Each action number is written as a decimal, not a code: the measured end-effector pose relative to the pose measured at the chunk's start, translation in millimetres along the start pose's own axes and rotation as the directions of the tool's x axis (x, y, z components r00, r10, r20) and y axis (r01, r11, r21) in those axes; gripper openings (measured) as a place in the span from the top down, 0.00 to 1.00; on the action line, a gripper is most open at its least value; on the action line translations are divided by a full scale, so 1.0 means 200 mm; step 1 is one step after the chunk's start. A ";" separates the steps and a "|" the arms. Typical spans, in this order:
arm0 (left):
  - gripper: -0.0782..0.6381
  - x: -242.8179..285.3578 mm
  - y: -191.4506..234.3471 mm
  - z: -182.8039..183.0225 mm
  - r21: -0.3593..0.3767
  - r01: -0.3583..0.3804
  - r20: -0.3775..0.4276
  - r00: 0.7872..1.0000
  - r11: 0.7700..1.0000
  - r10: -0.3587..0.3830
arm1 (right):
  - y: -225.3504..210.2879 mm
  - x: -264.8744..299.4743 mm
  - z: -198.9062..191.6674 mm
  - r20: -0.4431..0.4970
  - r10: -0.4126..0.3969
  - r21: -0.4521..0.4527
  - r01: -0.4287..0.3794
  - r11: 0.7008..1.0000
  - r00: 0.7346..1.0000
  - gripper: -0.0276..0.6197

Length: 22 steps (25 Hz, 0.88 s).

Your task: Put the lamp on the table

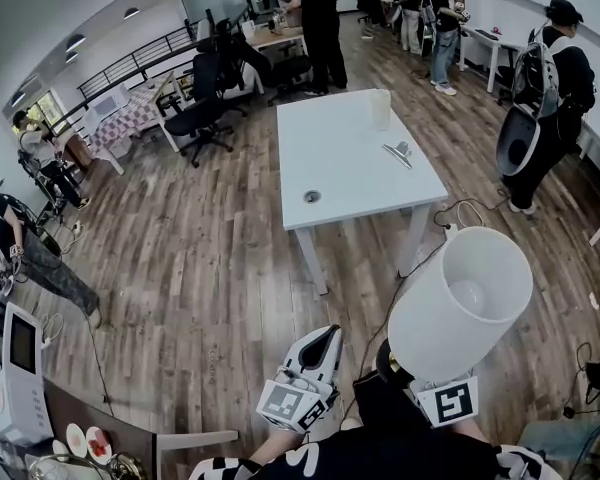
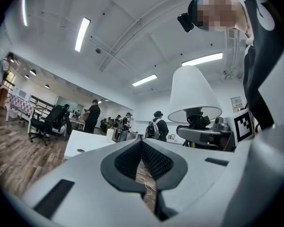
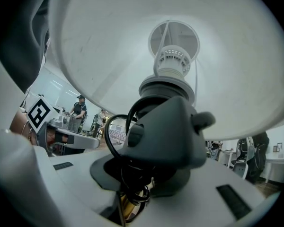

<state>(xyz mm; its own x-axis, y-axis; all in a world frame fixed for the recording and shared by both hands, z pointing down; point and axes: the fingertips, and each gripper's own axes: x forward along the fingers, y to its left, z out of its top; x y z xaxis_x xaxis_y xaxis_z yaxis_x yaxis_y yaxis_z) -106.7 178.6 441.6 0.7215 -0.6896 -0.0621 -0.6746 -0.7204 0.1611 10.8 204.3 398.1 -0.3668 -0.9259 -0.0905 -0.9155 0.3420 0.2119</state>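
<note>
From the head view, I see the lamp (image 1: 460, 303) carried in the air on my right. Its white shade is tipped so the open mouth faces up toward the camera. It sits above the wooden floor (image 1: 200, 268), near the closest corner of the white surface (image 1: 350, 158) but not over it. The right hand-held gripper (image 1: 435, 393) is mostly hidden under the shade, with only its marker cube showing. The left hand-held gripper (image 1: 325, 343) hangs beside it, apart from the lamp, pointing toward the surface. A white cup (image 1: 380, 108) and a small grey object (image 1: 398, 153) stand on the far part of the surface.

In the left gripper view, the left hand-held gripper (image 2: 142, 148) looks clenched with nothing between its pads. I can make out only a thin slit with floor behind it, so I say that with some caution. Beyond it, the surface (image 2: 87, 143) lies to the left. The lamp (image 2: 193, 91) stands upright to the right, above the right hand-held gripper (image 2: 203, 135).

In the right gripper view, the right hand-held gripper (image 3: 146, 174) is grasping the lamp (image 3: 173, 65) low on its dark neck. A black cord (image 3: 114, 136) loops beside the neck. The inside of the shade fills the whole upper frame, with the bulb socket at its centre.
</note>
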 end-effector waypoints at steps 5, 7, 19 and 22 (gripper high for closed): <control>0.88 0.30 0.10 0.07 0.014 -0.003 0.031 1.000 1.000 0.002 | -0.17 0.26 -0.04 0.025 0.046 0.014 -0.047 0.999 0.999 0.79; 0.88 0.43 0.17 0.10 0.030 -0.012 0.039 0.999 0.999 0.011 | -0.25 0.39 -0.02 0.047 0.075 0.004 -0.076 0.997 0.996 0.79; 0.88 0.91 0.51 0.17 0.021 -0.147 0.064 0.987 0.989 0.146 | -0.65 0.88 -0.05 0.088 0.140 -0.043 -0.137 0.990 0.986 0.79; 0.88 0.99 0.52 0.15 0.019 -0.155 0.069 0.986 0.988 0.153 | -0.72 0.92 -0.07 0.086 0.143 -0.035 -0.140 0.989 0.986 0.80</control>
<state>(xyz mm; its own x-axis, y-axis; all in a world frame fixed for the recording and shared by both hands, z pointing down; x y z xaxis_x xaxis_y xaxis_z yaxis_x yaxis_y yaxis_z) -38.4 -35.9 415.6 0.5973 -0.7952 -0.1045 -0.7811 -0.6063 0.1495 77.2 -18.5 365.1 -0.5067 -0.8503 -0.1425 -0.8486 0.4626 0.2567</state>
